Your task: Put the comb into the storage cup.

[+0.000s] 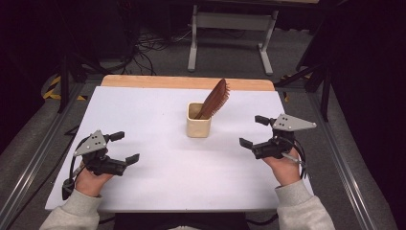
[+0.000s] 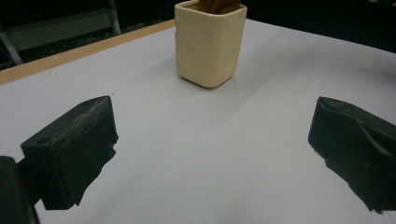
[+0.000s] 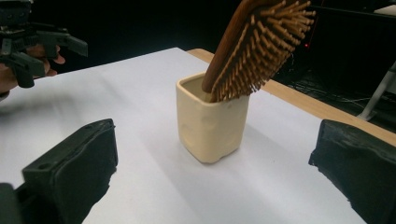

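High view showing a cream cup (image 1: 198,127) standing mid-worktop (image 1: 143,120), a wooden hairbrush (image 1: 215,99) leaning out of it, handle down, bristles facing right. Left tongs (image 1: 125,147) and right tongs (image 1: 252,131) resting low on either side, well apart from the cup, both gaping wide and holding nothing. Right gripper view looking straight at the cup (image 3: 212,122) and the brush head (image 3: 254,44) between its open jaws; left gripper view catching the cup (image 2: 210,43) farther off.

Judging the step as an approach for lifting the brush out. Bringing the right tongs in above the rim, closing across the wooden back rather than the bristles. Steadying the cup wall with the left tongs, likely preventing tipping. Drawing the brush out along its own lean, not straight up.
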